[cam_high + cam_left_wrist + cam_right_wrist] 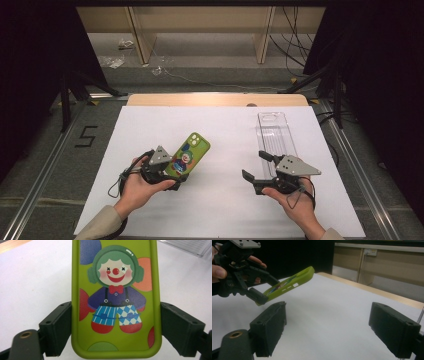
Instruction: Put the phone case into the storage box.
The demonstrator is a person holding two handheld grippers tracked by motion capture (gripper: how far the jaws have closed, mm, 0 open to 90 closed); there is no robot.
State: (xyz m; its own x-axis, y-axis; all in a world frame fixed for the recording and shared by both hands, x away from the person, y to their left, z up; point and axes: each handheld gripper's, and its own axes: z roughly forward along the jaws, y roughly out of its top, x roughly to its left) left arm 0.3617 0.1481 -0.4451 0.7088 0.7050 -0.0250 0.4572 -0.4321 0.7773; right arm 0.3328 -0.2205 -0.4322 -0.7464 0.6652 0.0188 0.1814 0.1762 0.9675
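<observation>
White sheet (220, 130) spread over a table, dark curtains on both sides, bare floor and loose cables beyond the far edge. Toward the far right of the sheet, a clear tray (274, 132), long and narrow, with nothing inside as far as can be seen.

Pickup apparently done: green phone case (192, 150) with a clown print, left of the clear tray and well apart from it, off the sheet and tilted, far end higher than the gripped end. Left gripper (176, 175) clamped across the lower end of the case, one jaw on each long edge, pads pressing the rim in the left gripper view (115, 327). Printed back of the case (115, 302) facing up toward that camera, a corner of the tray (190, 246) visible past its top right.

Right gripper (256, 166) just in front of the tray's near end, jaws spread wide, nothing between them, only white sheet seen through the gap (332, 327). From there, case (292, 283) and left gripper (262, 293) seen from the side, case plainly in the air.

Left to do, judging by the layout: probably carrying the case across to the tray and setting it down inside, or handing it over to the waiting right gripper. Neither begun yet.
</observation>
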